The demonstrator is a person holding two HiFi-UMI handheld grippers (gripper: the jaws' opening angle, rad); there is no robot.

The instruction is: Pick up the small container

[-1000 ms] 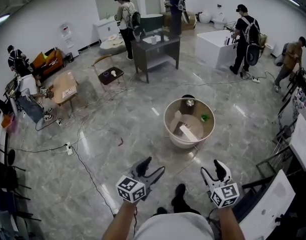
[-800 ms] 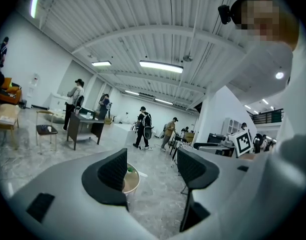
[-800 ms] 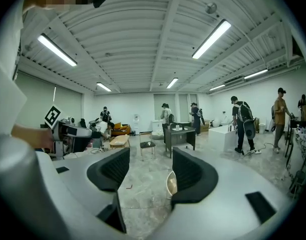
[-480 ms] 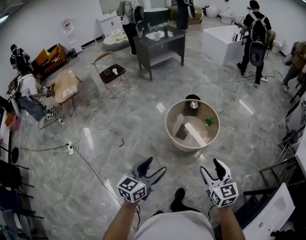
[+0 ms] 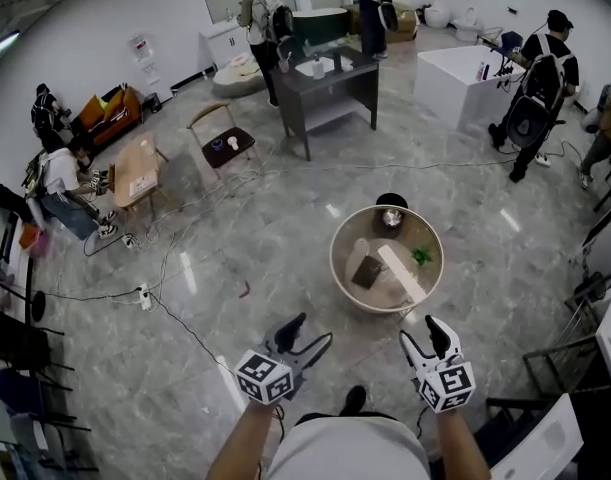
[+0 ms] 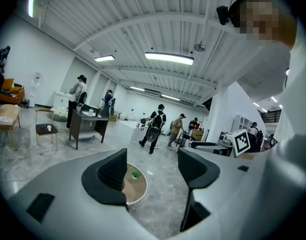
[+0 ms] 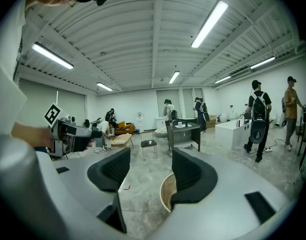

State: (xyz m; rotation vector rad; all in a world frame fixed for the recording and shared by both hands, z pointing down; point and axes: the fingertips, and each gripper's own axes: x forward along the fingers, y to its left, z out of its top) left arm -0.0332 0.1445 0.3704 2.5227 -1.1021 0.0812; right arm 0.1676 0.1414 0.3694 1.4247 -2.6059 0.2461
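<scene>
A round, beige, walled table [image 5: 337, 268] stands on the floor ahead of me. On its far side sits a small dark container [image 5: 390, 218] with something shiny in it. A green item [image 5: 421, 256], a long white box [image 5: 400, 273], a dark flat piece [image 5: 366, 272] and a pale cylinder [image 5: 357, 251] also lie on it. My left gripper [image 5: 310, 330] and right gripper [image 5: 422, 330] hang short of the table, both open and empty. In the left gripper view, the left gripper [image 6: 151, 159] frames the table [image 6: 141, 191]. The right gripper [image 7: 149, 156] shows the table's rim [image 7: 164, 194] behind its right jaw.
Cables and a power strip [image 5: 142, 296] trail across the marble floor at left. A chair [image 5: 223, 146], a dark desk [image 5: 330, 83], a white counter [image 5: 465, 73] and a low wooden table [image 5: 135, 173] stand farther off. Several people stand or sit around the room. A white panel [image 5: 545, 438] leans at lower right.
The round table has drawn nearer and sits lower in the head view. Both grippers keep the same place and opening.
</scene>
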